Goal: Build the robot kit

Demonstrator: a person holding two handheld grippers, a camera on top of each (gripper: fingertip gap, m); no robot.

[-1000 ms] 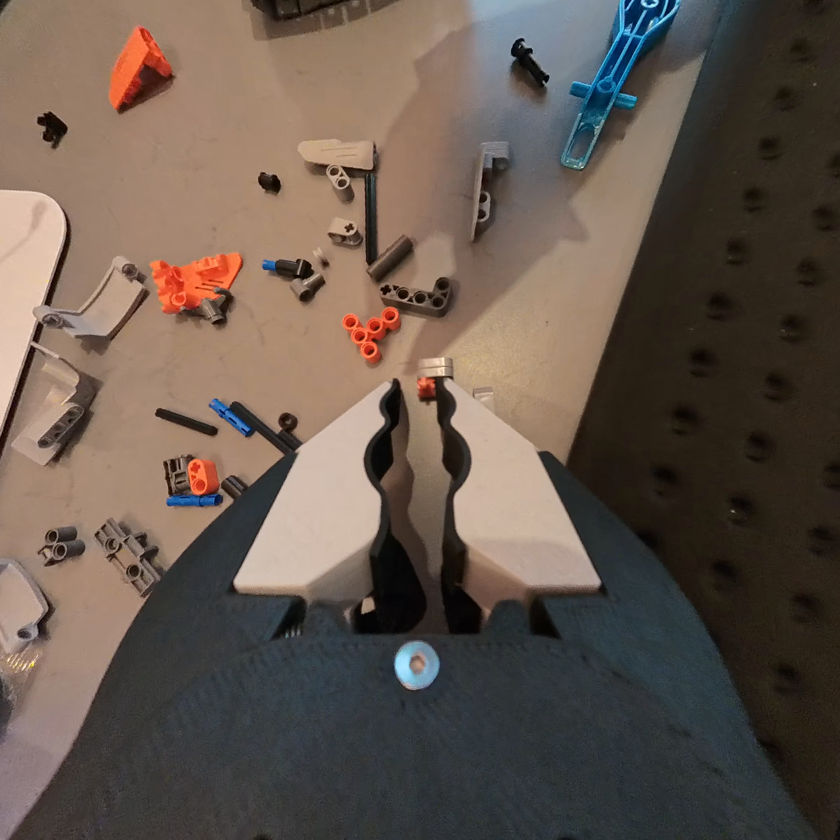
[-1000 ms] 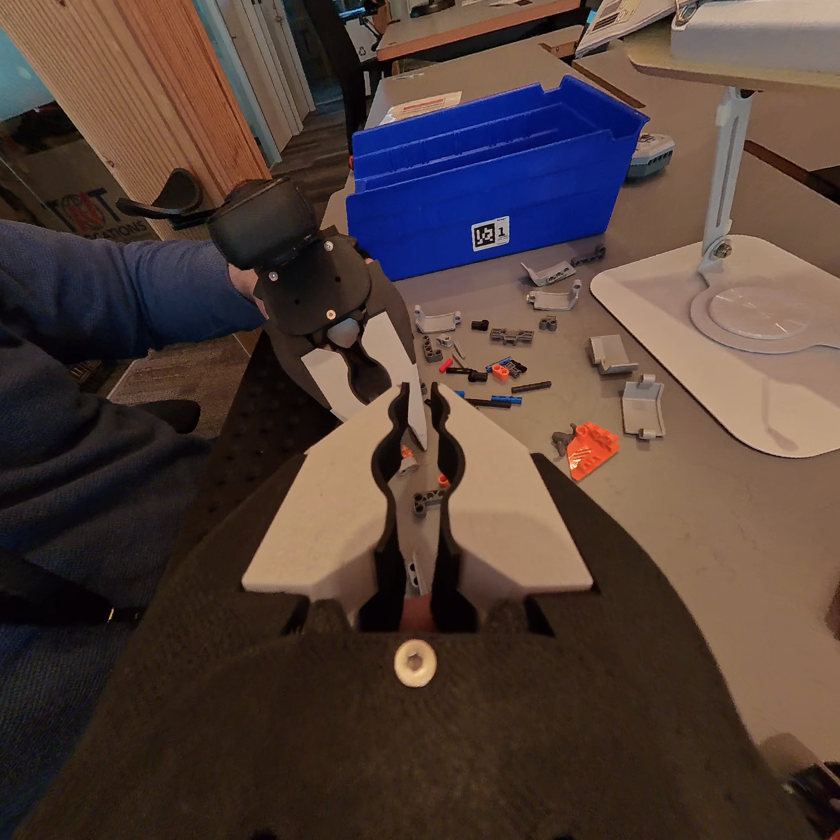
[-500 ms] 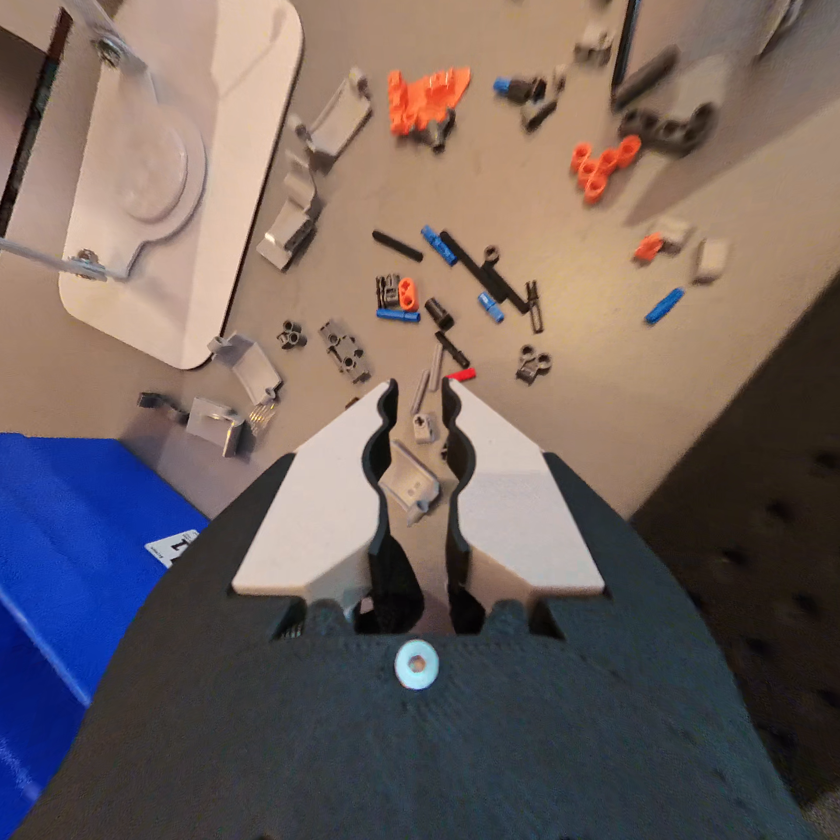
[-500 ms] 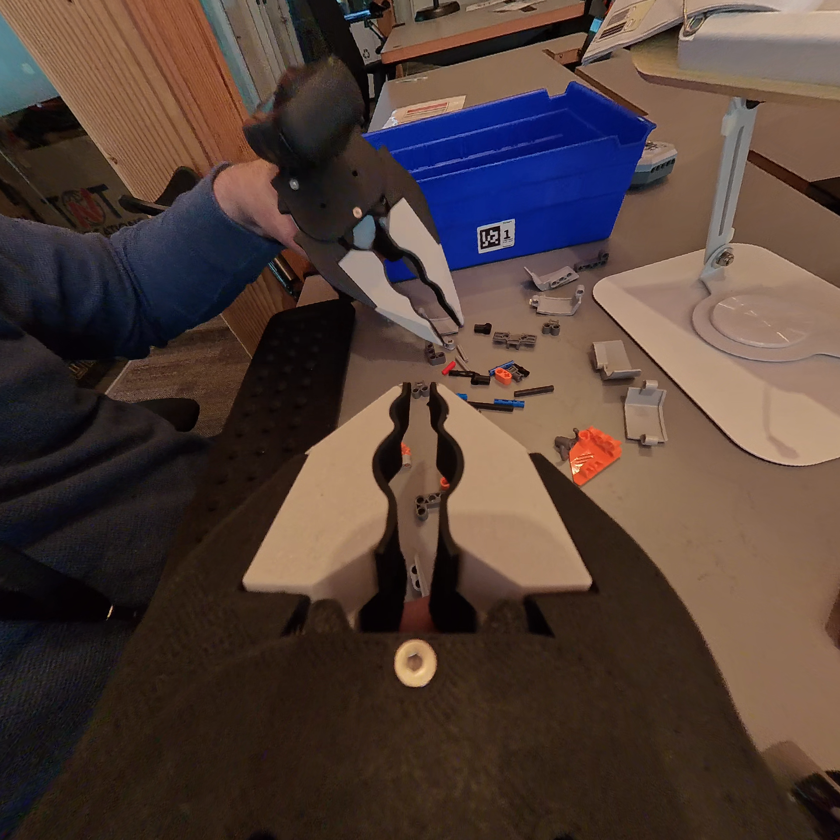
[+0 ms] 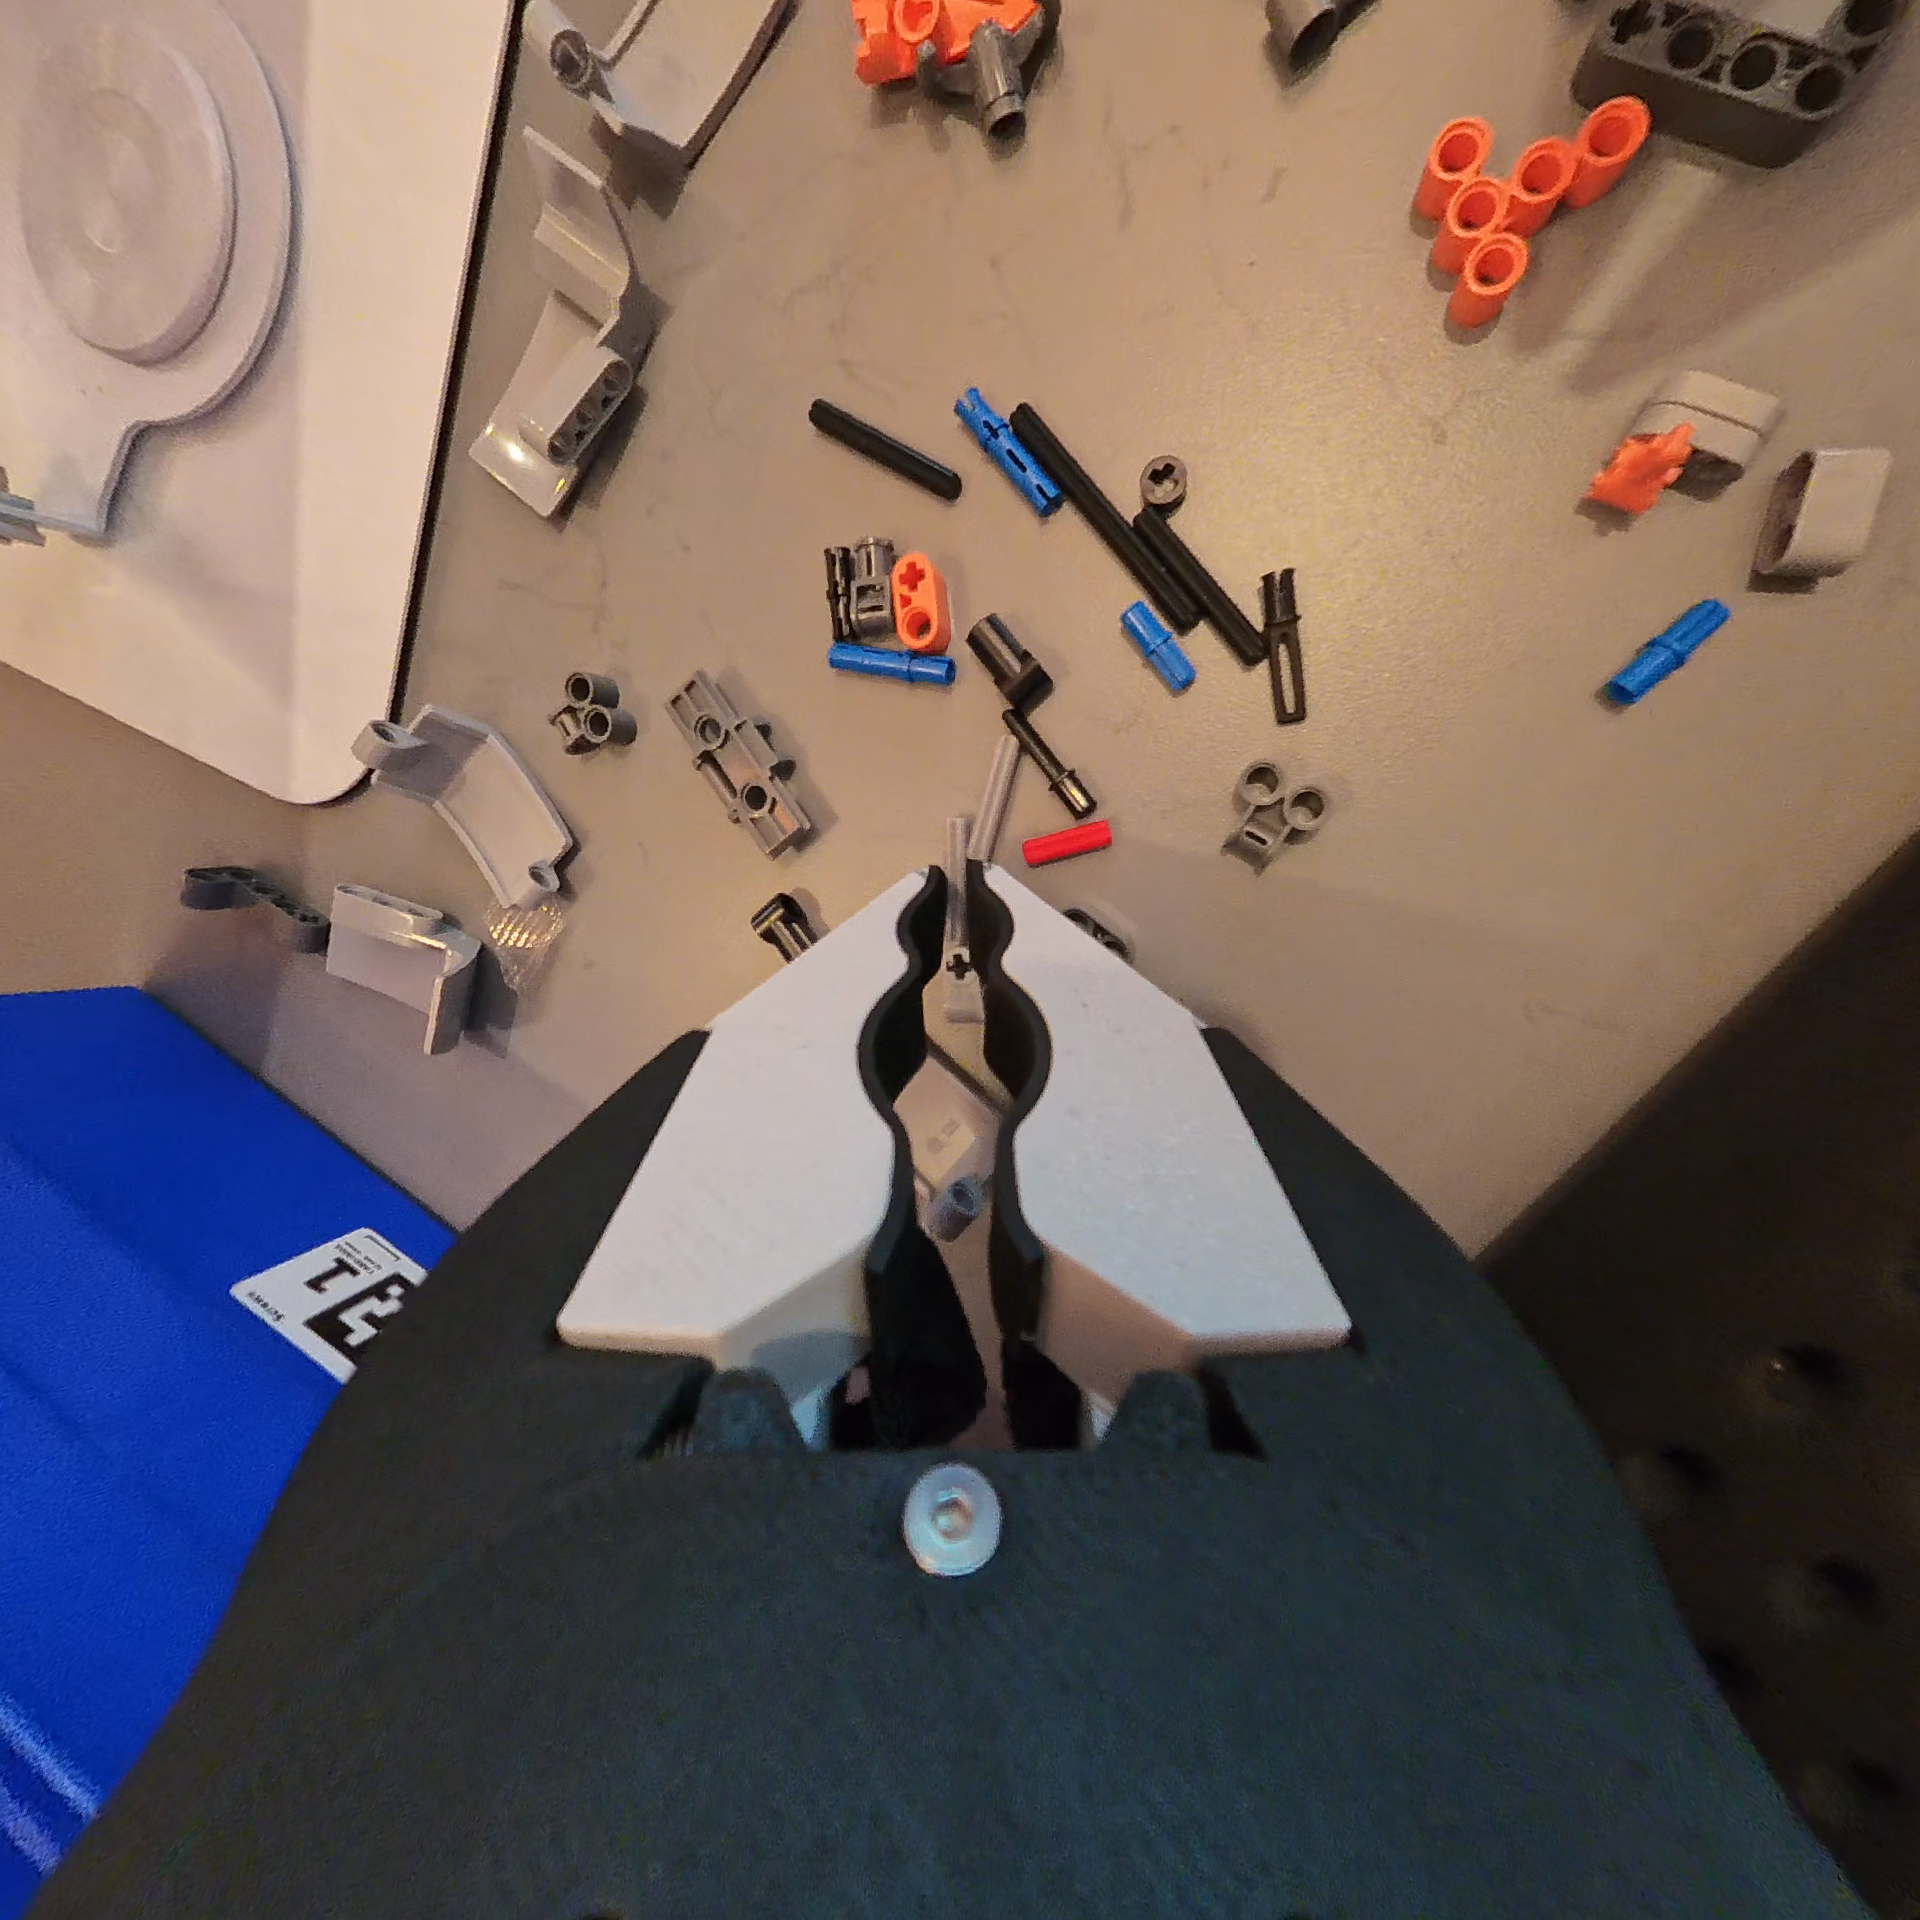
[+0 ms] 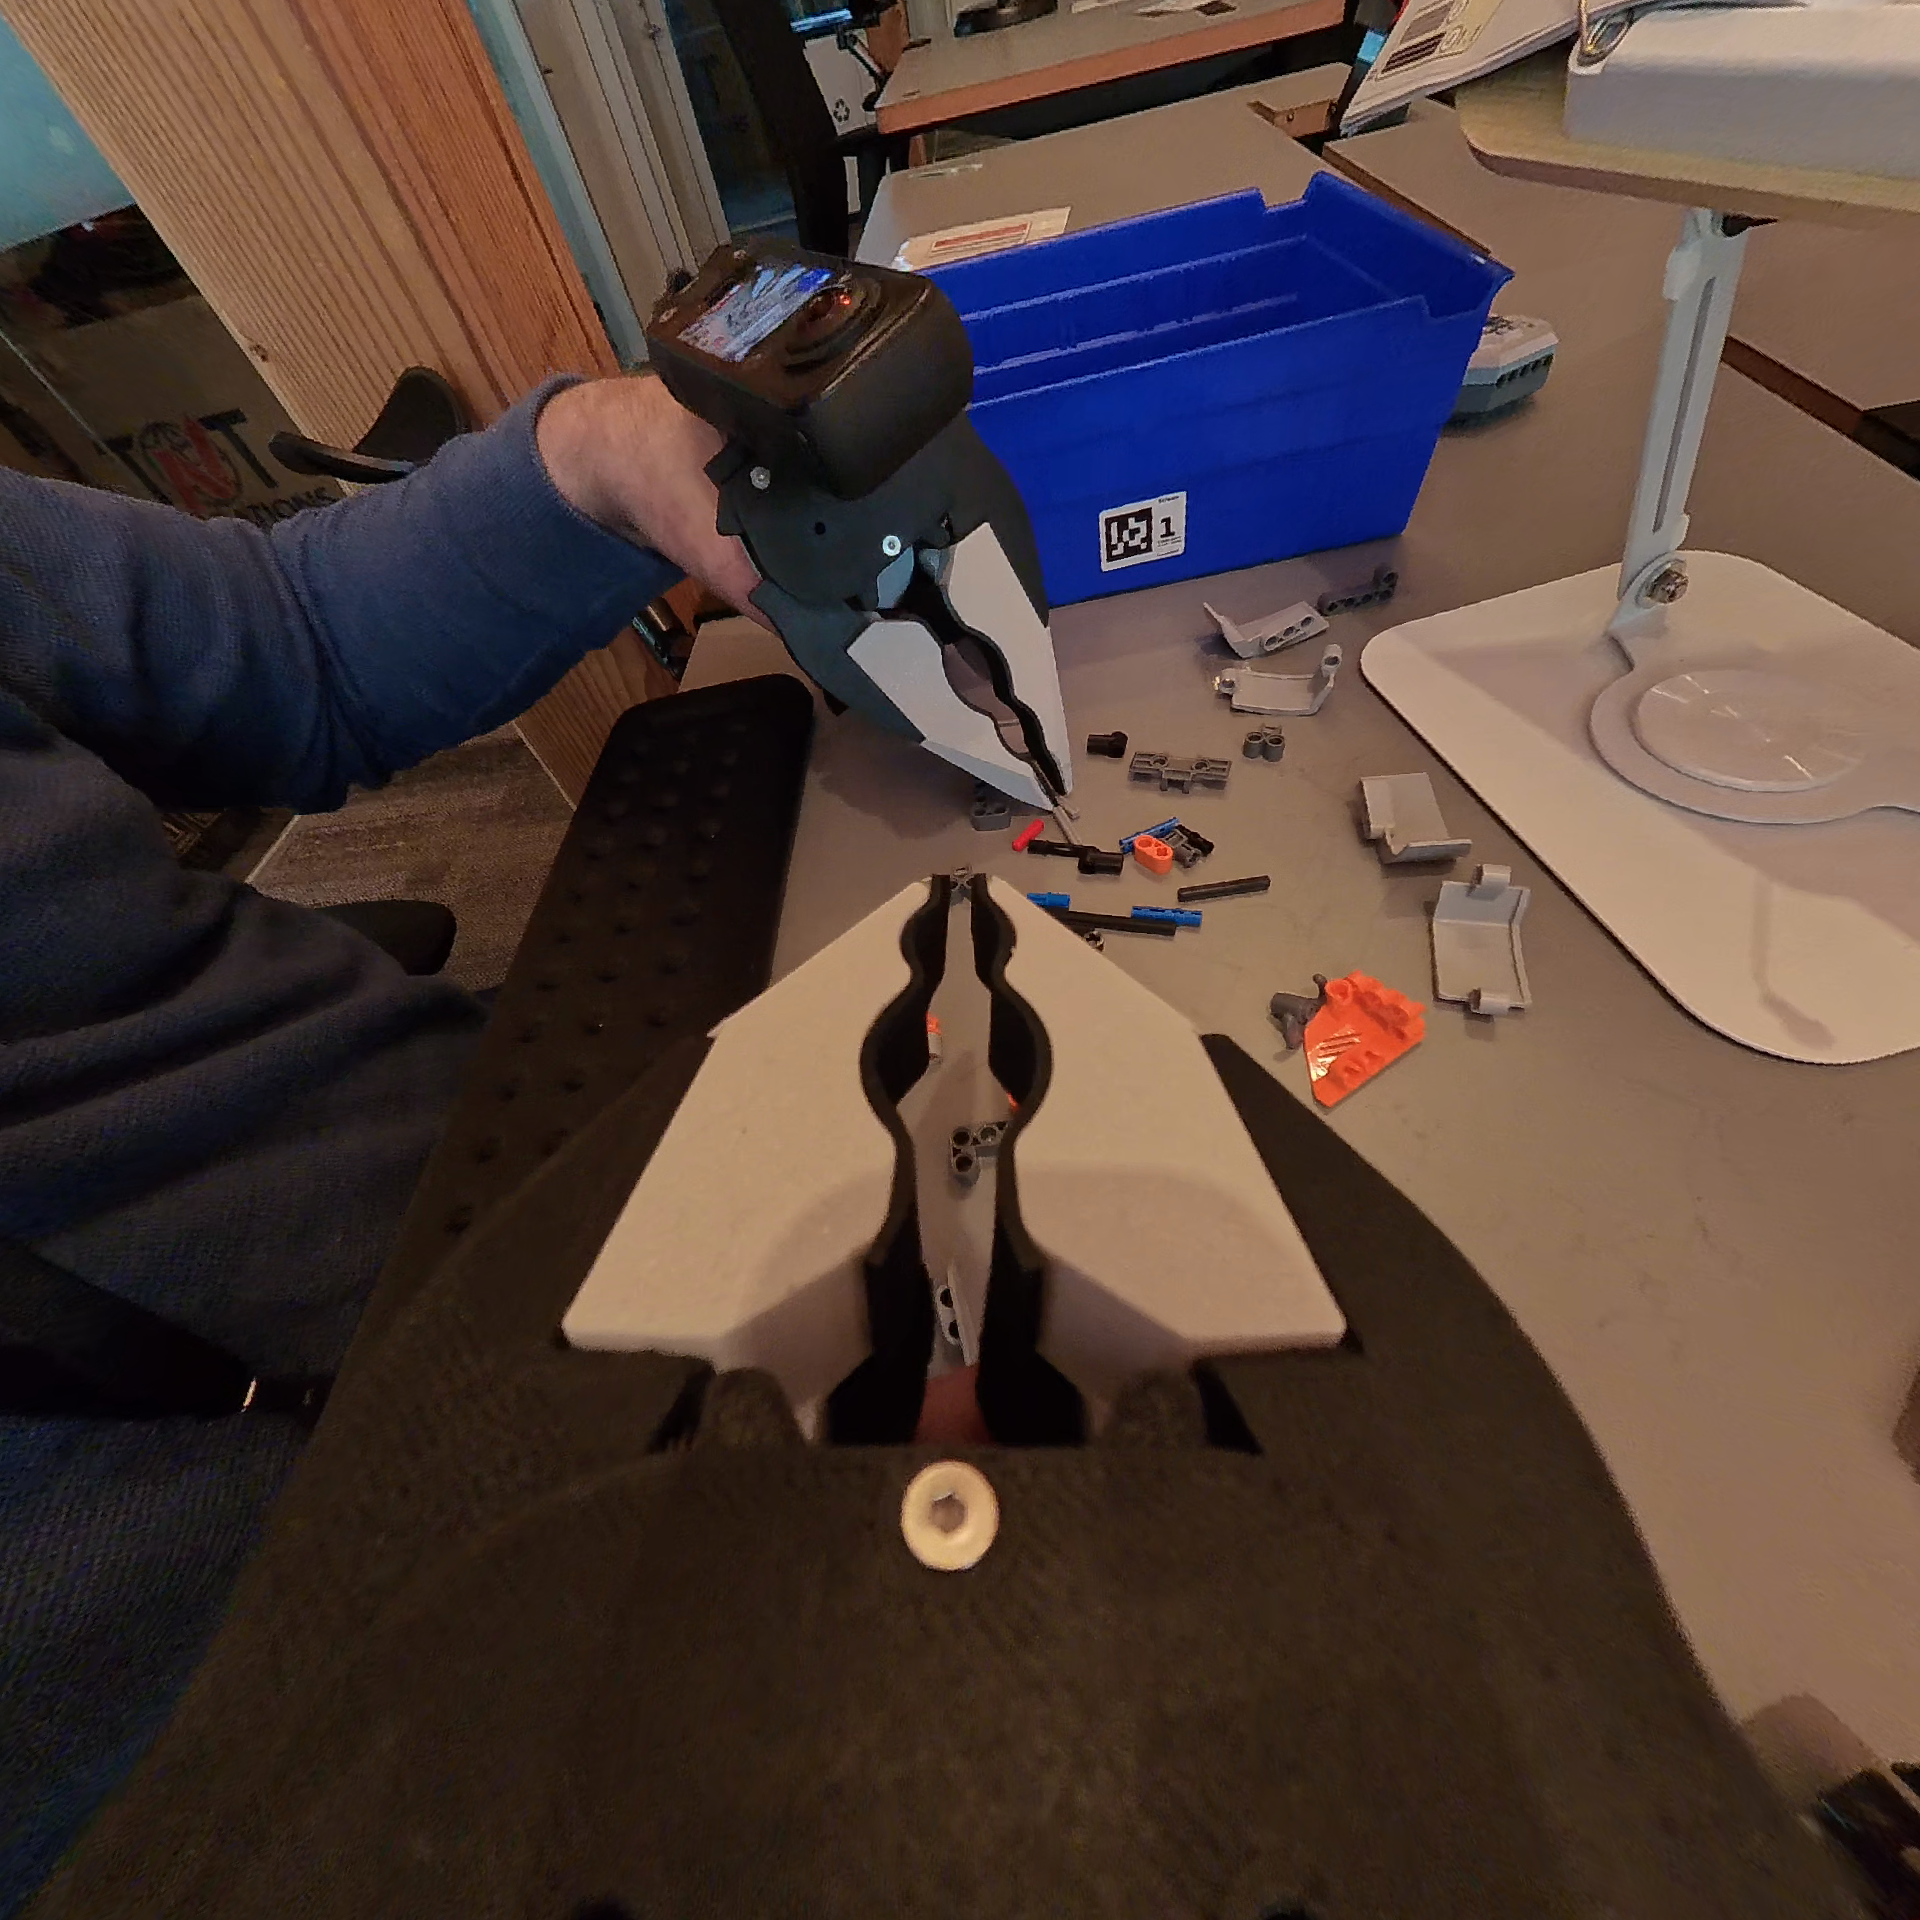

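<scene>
Small building-toy parts lie scattered on a grey table [image 5: 1351, 987]. My left gripper [image 5: 956, 883] is low over the table, and its jaws are closed on a thin grey axle [image 5: 954, 847] that lies on the table. In the right wrist view, a hand [image 6: 634, 488] holds the left gripper [image 6: 1062, 805] tip-down on the axle [image 6: 1068, 816]. A second grey axle [image 5: 995, 779], a red pin [image 5: 1065, 842] and a grey ring connector [image 5: 1273, 810] lie just beyond the tips. My right gripper [image 6: 960, 885] hovers above the table, jaws a narrow slit apart, with nothing between them.
A blue bin [image 6: 1195, 416] stands behind the parts and also shows in the left wrist view [image 5: 125, 1247]. A white stand base [image 6: 1662, 831] is at the right. A black perforated mat [image 6: 644, 935] lies along the table's edge. Grey panels and an orange panel [image 6: 1361, 1039] lie about.
My left gripper swung from the mat side toward the bin, dropped to the table, and its jaws narrowed around the grey axle. My right gripper stayed put; its jaws narrowed a little.
</scene>
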